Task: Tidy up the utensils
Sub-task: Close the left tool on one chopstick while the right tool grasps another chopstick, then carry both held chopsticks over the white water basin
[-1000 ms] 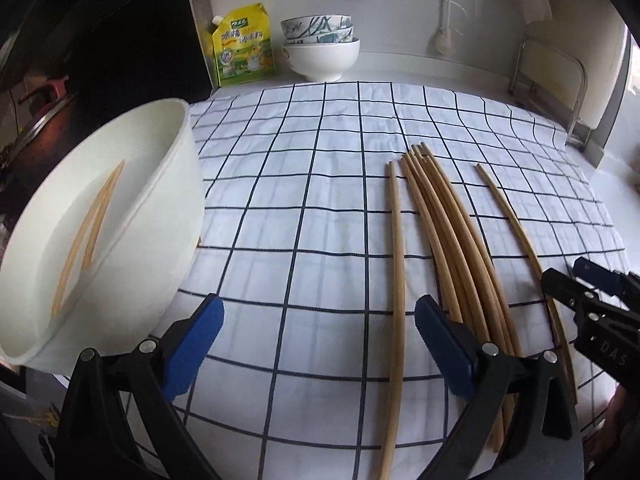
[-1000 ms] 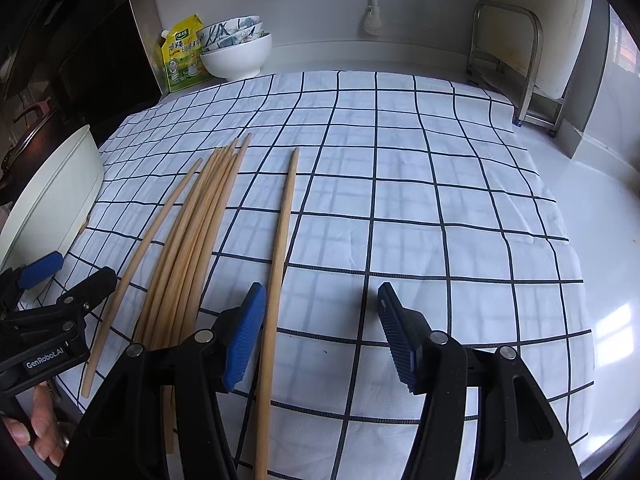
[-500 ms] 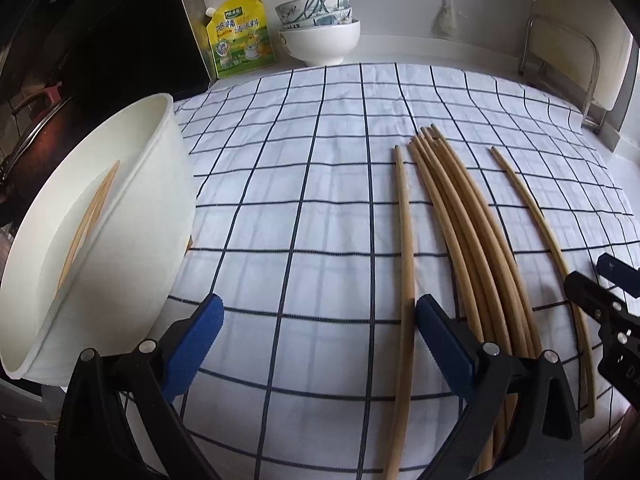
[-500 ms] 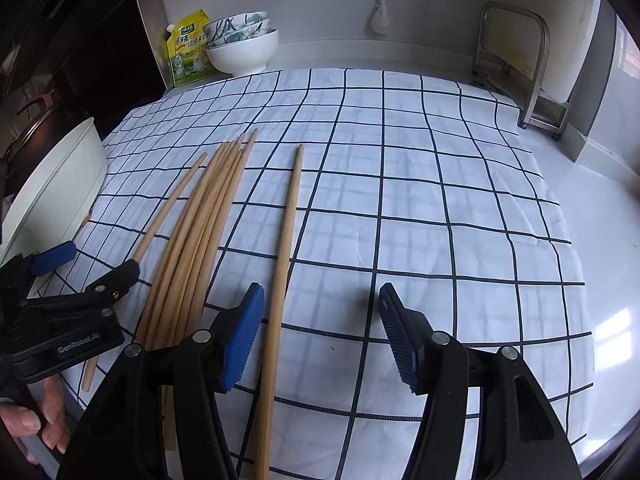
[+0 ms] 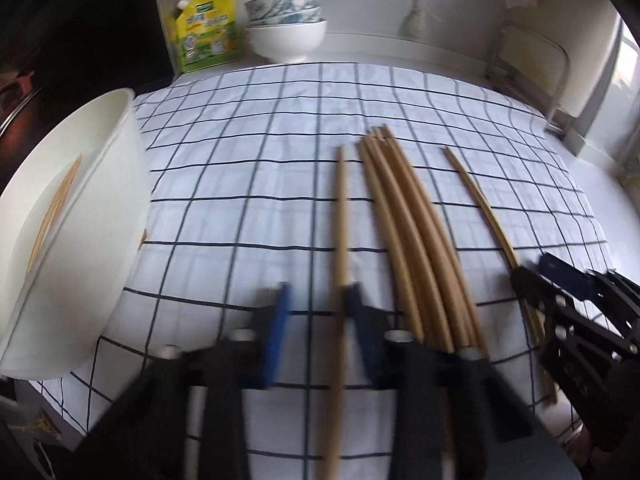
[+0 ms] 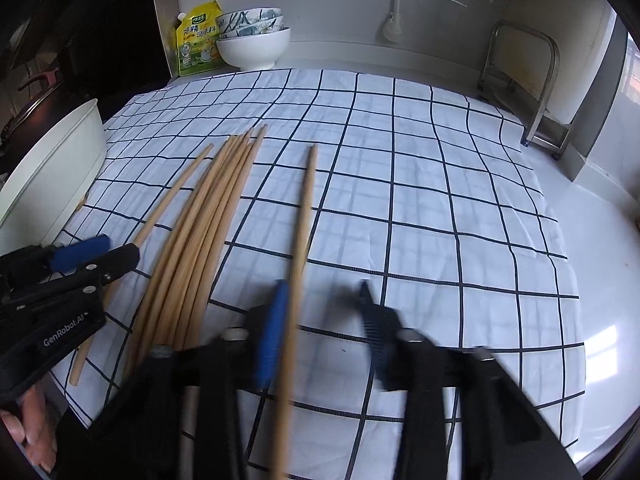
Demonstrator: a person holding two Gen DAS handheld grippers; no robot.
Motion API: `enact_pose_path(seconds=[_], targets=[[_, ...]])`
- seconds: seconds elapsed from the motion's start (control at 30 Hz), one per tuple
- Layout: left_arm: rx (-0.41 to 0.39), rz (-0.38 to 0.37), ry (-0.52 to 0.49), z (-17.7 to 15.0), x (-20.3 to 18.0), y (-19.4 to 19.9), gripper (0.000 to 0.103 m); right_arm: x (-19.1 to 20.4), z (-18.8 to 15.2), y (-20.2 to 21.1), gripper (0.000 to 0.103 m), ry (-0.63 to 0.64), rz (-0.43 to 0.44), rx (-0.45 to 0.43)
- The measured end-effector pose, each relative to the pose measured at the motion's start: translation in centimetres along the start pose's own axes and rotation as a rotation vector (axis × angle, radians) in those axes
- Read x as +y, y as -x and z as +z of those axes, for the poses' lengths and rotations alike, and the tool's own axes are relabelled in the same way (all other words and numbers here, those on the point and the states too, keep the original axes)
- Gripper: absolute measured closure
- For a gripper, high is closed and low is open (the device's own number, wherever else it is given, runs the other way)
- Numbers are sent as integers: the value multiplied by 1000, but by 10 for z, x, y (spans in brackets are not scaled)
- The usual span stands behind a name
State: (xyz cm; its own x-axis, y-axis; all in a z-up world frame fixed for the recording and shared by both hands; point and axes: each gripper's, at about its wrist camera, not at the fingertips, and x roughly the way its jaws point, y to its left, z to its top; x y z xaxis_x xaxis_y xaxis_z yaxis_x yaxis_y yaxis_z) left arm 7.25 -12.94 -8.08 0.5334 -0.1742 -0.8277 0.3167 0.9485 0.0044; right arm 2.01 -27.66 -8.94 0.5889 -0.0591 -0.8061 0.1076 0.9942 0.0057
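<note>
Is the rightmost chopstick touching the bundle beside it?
Apart. The right wrist view shows checked cloth between the rightmost chopstick and the bundle along their visible length.

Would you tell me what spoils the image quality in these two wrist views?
Left wrist view: the left gripper is motion-smeared, its fingers just closing with the leftmost chopstick between them; fisheye bows the checked cloth's lines. Right wrist view: the right gripper is equally smeared, closing with the rightmost chopstick between its fingers; window glare whitens the counter.

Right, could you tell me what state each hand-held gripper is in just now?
Left hand-held gripper: just closed, shut on the leftmost chopstick.
Right hand-held gripper: jaws just closing around the rightmost chopstick, not yet clamped.
</note>
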Motion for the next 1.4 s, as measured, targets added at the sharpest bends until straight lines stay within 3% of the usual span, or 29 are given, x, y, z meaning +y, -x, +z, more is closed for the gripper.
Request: enact_pose_path(seconds=[0.07,0.37,0.53,0.77,0.87,0.97,1.17,1.4], targets=[[0,-7,6,-1,-1,0,96,-1,0,0,97,-3,8,-2],[20,-67,58,-1,13,13,96,-21,3,9,97,-142,158,-30],[-17,-122,75,7,19,43,96,-17,8,24,97,-159,196,-69],[-91,-125,83,21,51,87,96,12,28,53,97,-152,266,-141],[-133,-98,112,27,79,105,96,40,45,63,97,-122,315,-168],[-173,-24,161,29,121,119,96,76,65,69,97,-68,364,-189],[-187,90,258,22,200,124,96,160,99,63,97,34,472,-174],[-170,109,322,19,256,105,96,247,121,36,97,125,517,-86]])
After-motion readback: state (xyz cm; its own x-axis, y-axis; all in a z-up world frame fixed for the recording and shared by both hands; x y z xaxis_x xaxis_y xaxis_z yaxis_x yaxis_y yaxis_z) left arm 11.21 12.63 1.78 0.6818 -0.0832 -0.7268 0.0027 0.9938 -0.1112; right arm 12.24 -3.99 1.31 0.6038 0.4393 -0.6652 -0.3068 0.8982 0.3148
